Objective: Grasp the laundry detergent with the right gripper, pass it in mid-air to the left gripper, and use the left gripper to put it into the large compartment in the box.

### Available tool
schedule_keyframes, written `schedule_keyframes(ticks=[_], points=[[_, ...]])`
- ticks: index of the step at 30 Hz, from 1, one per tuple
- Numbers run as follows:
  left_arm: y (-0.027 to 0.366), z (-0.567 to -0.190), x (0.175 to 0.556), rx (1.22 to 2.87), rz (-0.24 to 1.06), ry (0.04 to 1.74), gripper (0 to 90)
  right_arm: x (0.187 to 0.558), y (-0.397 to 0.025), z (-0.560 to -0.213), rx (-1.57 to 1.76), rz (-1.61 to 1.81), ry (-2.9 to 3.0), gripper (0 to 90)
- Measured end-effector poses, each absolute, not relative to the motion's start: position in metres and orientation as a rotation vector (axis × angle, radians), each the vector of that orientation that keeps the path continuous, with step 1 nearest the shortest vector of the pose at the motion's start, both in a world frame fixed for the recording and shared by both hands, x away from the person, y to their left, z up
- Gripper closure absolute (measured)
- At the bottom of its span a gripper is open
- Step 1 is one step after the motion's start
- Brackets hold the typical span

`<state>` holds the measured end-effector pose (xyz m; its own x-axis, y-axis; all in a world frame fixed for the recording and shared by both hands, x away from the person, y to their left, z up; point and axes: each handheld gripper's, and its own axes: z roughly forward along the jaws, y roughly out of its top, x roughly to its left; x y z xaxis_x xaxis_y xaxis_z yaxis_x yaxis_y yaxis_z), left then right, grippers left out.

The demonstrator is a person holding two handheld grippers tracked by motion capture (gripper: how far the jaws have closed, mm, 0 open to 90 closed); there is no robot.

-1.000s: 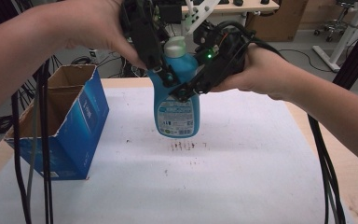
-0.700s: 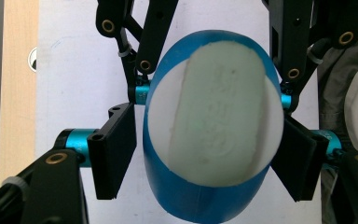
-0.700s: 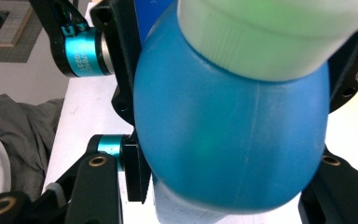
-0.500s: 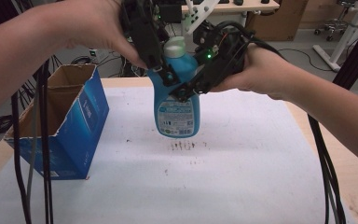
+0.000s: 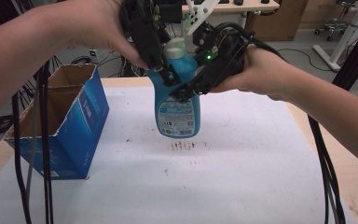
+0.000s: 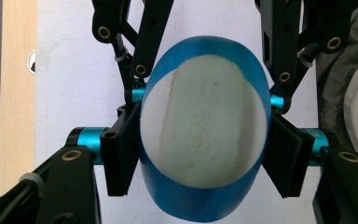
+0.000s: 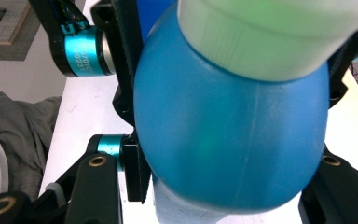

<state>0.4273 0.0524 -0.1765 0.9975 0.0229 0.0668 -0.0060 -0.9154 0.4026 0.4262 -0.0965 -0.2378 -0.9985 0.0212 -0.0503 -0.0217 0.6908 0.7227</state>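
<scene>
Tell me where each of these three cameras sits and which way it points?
High view: above the person's side, facing forward and down on the table; both forearms, left gripper and right gripper hold the blue bottle beside a box.
Left gripper view: looks down onto the bottle's cap.
Right gripper view: faces the bottle's shoulder.
All share the bottle.

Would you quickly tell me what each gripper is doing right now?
Left gripper: shut on the blue bottle, jaws pressed to both its sides, held clear of the table.
Right gripper: shut on the same bottle.
</scene>
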Motion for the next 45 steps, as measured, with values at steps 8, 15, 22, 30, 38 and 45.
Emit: schedule_keyframes(ticks=[8, 15, 22, 30, 38, 45], points=[[0.052, -0.177, 0.427, 2.732, 0.100, 0.010, 37.0, 0.427, -0.097, -0.238, 0.000, 1.214, 2.837, 44.8], [0.052, -0.176, 0.428, 2.722, 0.092, 0.006, 37.5, 0.427, -0.098, -0.238, 0.007, 1.216, 2.841, 44.5], [0.053, -0.178, 0.427, 2.745, 0.111, 0.012, 37.8, 0.429, -0.100, -0.240, 0.051, 1.269, 2.847, 38.3], [0.064, -0.173, 0.428, 2.750, 0.115, 0.042, 37.8, 0.429, -0.105, -0.248, 0.102, 1.203, 2.858, 20.9], [0.096, -0.160, 0.426, 2.699, 0.147, 0.244, 37.8, 0.435, -0.131, -0.255, 0.287, 0.972, 2.844, 20.8], [0.129, -0.149, 0.423, 2.672, 0.200, 0.419, 37.9, 0.442, -0.166, -0.270, 0.420, 0.800, 2.876, 20.8]])
